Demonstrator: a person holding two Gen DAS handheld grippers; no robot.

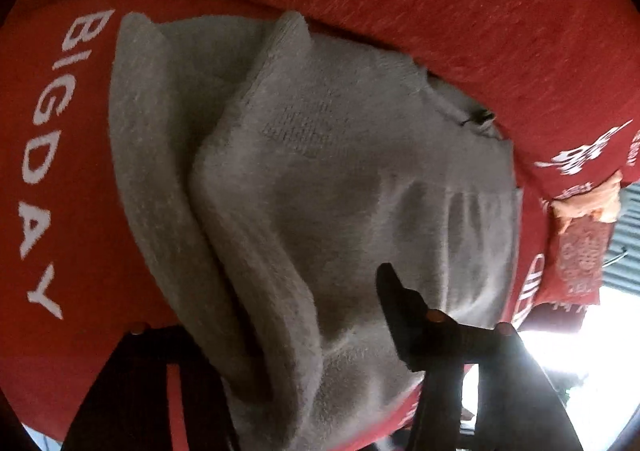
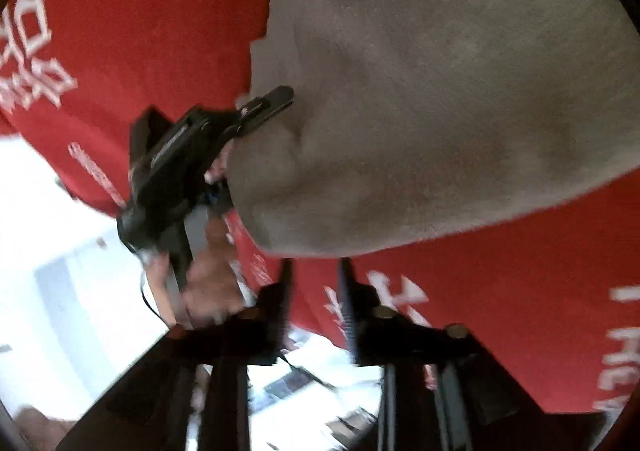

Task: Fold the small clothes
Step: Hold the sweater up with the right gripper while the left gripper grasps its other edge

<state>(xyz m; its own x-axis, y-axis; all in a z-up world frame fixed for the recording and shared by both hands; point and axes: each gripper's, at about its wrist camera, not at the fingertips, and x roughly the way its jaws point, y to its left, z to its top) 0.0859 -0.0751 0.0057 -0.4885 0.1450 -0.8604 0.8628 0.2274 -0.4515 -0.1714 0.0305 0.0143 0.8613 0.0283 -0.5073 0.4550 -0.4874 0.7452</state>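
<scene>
A grey knitted garment (image 1: 320,179) lies folded in thick layers on a red cloth with white letters (image 1: 460,3). My left gripper (image 1: 280,315) straddles its near folded edge. One finger (image 1: 404,315) rests on top and the other is hidden under the fabric. The right wrist view shows the same grey garment (image 2: 440,83) and the left gripper's finger (image 2: 264,107) pressed into its edge, held by a hand (image 2: 208,283). My right gripper (image 2: 316,283) is open and empty, its fingertips just short of the garment's near edge.
The red cloth covers the table and carries white words such as "BIG DAY" (image 1: 44,155). Its edge (image 2: 100,179) drops off at the left of the right wrist view, with a bright floor (image 2: 60,251) below. An orange scrap (image 1: 588,199) lies at the right.
</scene>
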